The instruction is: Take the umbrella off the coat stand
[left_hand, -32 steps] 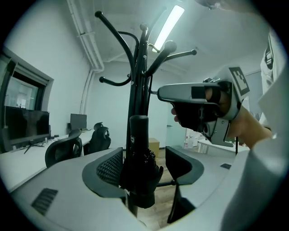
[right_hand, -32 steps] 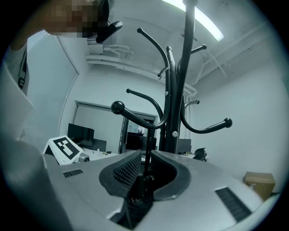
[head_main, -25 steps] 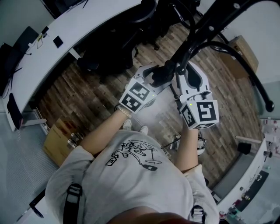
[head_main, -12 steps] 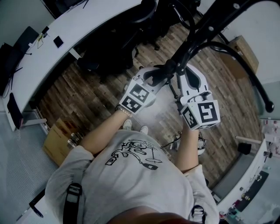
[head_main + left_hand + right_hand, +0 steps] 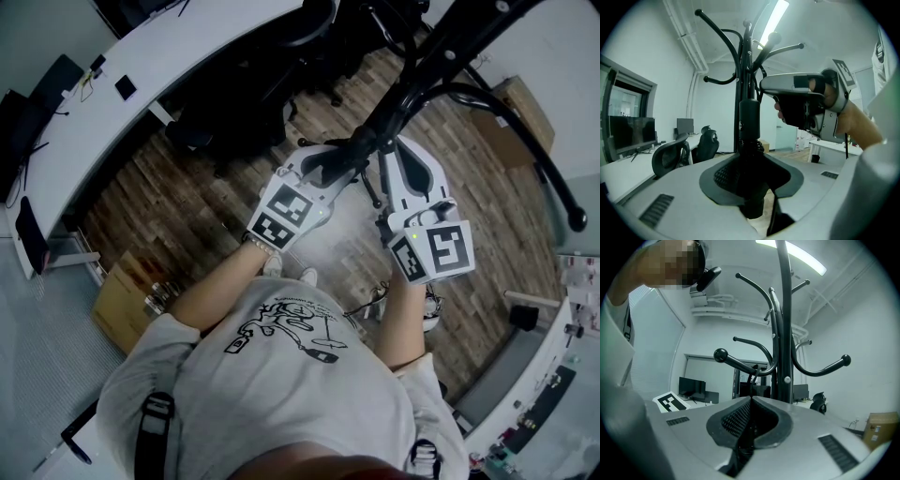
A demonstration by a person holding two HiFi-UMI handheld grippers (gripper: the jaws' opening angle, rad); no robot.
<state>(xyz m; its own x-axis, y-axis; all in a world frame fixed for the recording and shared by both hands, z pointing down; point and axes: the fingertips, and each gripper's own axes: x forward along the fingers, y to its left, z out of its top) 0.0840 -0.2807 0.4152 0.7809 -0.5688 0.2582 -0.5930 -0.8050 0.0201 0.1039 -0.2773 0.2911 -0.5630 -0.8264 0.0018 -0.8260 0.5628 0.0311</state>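
A black coat stand (image 5: 441, 56) with curved hooks rises in front of me. A folded black umbrella (image 5: 749, 136) hangs upright beside its pole (image 5: 744, 70). My left gripper (image 5: 750, 164) has the umbrella's body between its pads, which are still closing on it; in the head view that gripper (image 5: 323, 161) reaches in from the left. My right gripper (image 5: 751, 401) points level at the pole (image 5: 783, 310). Its jaws stand together on a thin black strap (image 5: 753, 378) that runs up to a hook. In the head view it (image 5: 398, 150) sits just right of the umbrella (image 5: 349, 157).
A long white desk (image 5: 141, 84) with black office chairs (image 5: 244, 84) curves along the far left. Cardboard boxes stand at the left (image 5: 127, 300) and upper right (image 5: 516, 103). A hook arm with a ball end (image 5: 721, 355) juts toward the right gripper.
The left gripper's jaws have narrowed from wide open around the umbrella to closed against it. Both hands have stayed nearly in place.
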